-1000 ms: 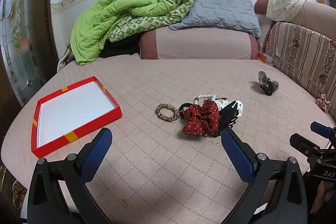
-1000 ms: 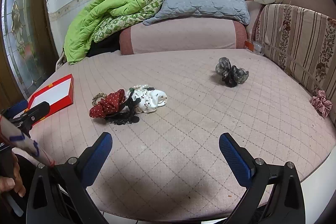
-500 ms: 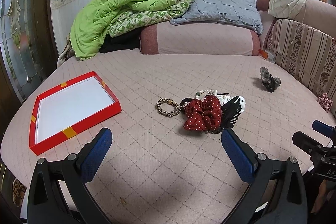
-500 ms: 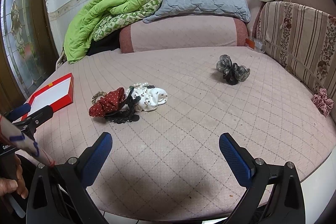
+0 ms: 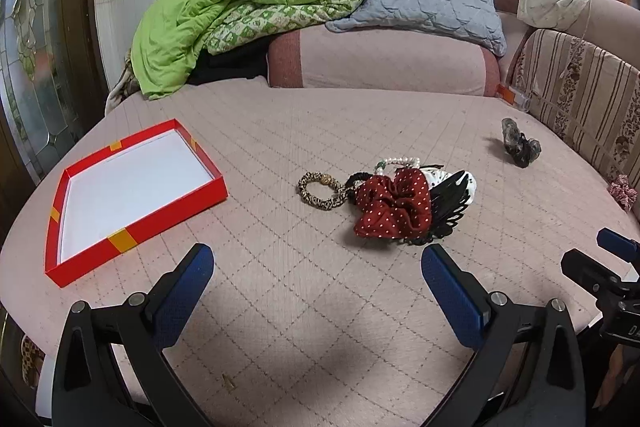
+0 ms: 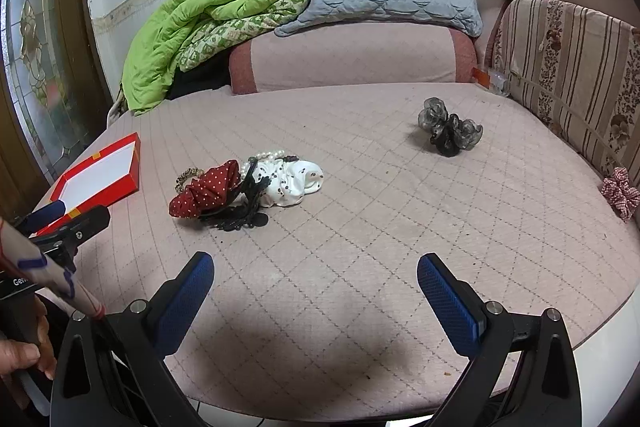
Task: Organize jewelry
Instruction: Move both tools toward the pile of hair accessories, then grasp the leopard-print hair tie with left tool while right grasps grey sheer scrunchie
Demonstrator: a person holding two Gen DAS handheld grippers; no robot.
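Note:
A heap of accessories lies mid-bed: a red dotted scrunchie (image 5: 394, 209) (image 6: 206, 193), a black hair clip (image 5: 448, 213) (image 6: 240, 215), a white dotted scrunchie (image 6: 290, 181), a pearl bracelet (image 5: 398, 161) and a leopard-print hair tie (image 5: 318, 190). A grey-black claw clip (image 5: 520, 149) (image 6: 448, 131) sits apart at the right. A shallow red box (image 5: 132, 195) (image 6: 100, 175) with a white inside lies at the left, nothing in it. My left gripper (image 5: 318, 279) is open, short of the heap. My right gripper (image 6: 316, 279) is open over bare quilt.
The pink quilted bed (image 5: 280, 131) ends near both grippers. A green quilt (image 5: 224, 19), a grey pillow (image 5: 424, 3) and a pink bolster (image 5: 380, 63) line the back. A striped sofa back (image 6: 572, 67) stands right, with a checked scrunchie (image 6: 620, 195) at its foot.
Both views have shifted slightly, so the heap and the red box sit a little closer. Both grippers stay open and hold nothing.

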